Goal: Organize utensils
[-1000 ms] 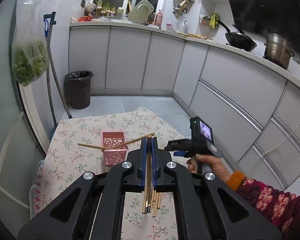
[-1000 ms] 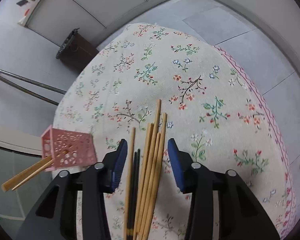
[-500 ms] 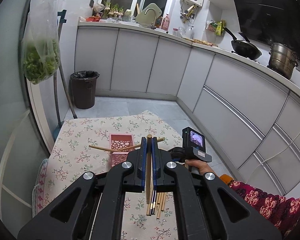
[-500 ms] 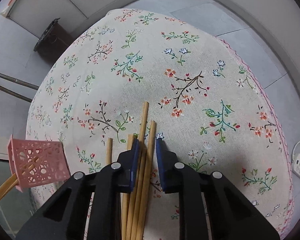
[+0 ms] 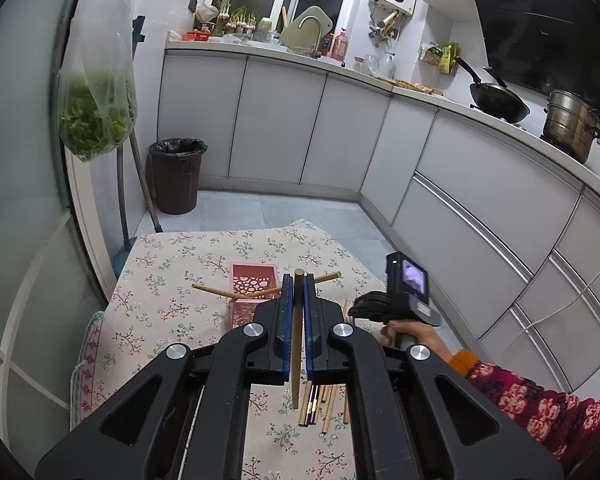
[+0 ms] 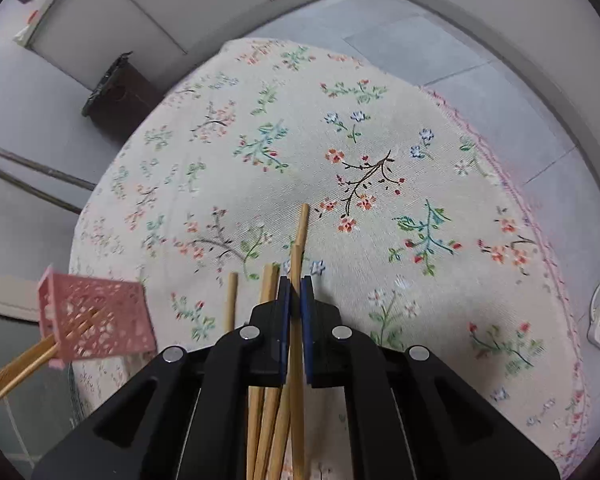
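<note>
Near the middle of the flowered tablecloth [image 6: 340, 128], a loose bundle of wooden chopsticks [image 6: 269, 280] lies side by side, ends pointing toward the far edge. Pinched between the blue pads of the right gripper [image 6: 295, 284] is one pale chopstick [image 6: 302, 224] from that bundle, its tip reaching past the fingers. The left gripper [image 5: 296, 280], held above the bundle's near ends, is pressed together on another single chopstick [image 5: 297, 344], which runs along the line of its fingers. Toward the cloth's left edge stands a pink perforated basket [image 5: 252, 292] with two chopsticks leaning out of it, crossed. A hand [image 5: 414, 334] with a patterned sleeve [image 5: 540, 412] grips the right tool's handle. Beyond the table's far edge sit a dark bin [image 5: 176, 176] and grey kitchen cabinets [image 5: 276, 120].
</note>
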Demonstrator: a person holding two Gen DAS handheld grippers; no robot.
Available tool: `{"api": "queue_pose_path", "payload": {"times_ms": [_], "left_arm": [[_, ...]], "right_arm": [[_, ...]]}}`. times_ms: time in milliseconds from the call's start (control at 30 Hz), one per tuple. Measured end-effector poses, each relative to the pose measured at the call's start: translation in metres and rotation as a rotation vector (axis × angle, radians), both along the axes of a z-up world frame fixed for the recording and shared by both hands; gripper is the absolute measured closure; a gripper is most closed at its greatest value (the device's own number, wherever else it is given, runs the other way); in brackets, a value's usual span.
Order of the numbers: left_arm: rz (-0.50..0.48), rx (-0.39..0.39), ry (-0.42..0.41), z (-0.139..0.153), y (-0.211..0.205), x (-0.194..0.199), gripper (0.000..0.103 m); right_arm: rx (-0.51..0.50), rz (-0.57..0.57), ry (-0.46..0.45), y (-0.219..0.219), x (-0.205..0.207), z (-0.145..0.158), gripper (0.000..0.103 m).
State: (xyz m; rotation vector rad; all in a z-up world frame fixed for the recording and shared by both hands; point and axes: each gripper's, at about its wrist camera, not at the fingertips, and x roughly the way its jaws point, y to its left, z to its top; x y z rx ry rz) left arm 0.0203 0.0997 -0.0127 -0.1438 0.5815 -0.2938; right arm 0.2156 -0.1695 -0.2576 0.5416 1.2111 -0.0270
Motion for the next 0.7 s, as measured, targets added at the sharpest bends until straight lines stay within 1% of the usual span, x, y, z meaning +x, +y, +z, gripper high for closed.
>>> {"api": "queue_pose_path", "payload": {"times_ms": [100, 167, 233, 467, 567, 600, 700], "left_arm": [[0.004, -0.005, -0.010, 0.003, 0.003, -0.004, 0.099], [0.010, -0.009, -0.017, 0.005, 0.004, -0.007, 0.099], [0.015, -0.016, -0.029, 0.008, 0.006, -0.012, 0.099], [0.037, -0.033, -0.085, 0.028, 0.009, -0.019, 0.099], [0.047, -0.038, -0.102, 0.038, 0.008, -0.016, 0.099], [0.055, -0.040, -0.109, 0.042, 0.008, -0.012, 0.099], [0.079, -0.053, -0.119, 0.051, 0.010, 0.002, 0.099]], "right_arm": [[0.013, 0.053, -0.025, 0.005, -0.017, 0.021, 0.098], [0.016, 0.088, -0.065, 0.008, -0.034, 0.042, 0.098], [0.000, 0.127, -0.134, 0.013, -0.054, 0.073, 0.098], [-0.024, 0.212, -0.317, 0.015, -0.124, 0.166, 0.098], [-0.052, 0.230, -0.405, 0.015, -0.141, 0.210, 0.098], [-0.058, 0.225, -0.448, 0.013, -0.145, 0.230, 0.098], [-0.070, 0.210, -0.537, 0.011, -0.148, 0.270, 0.098]]}}
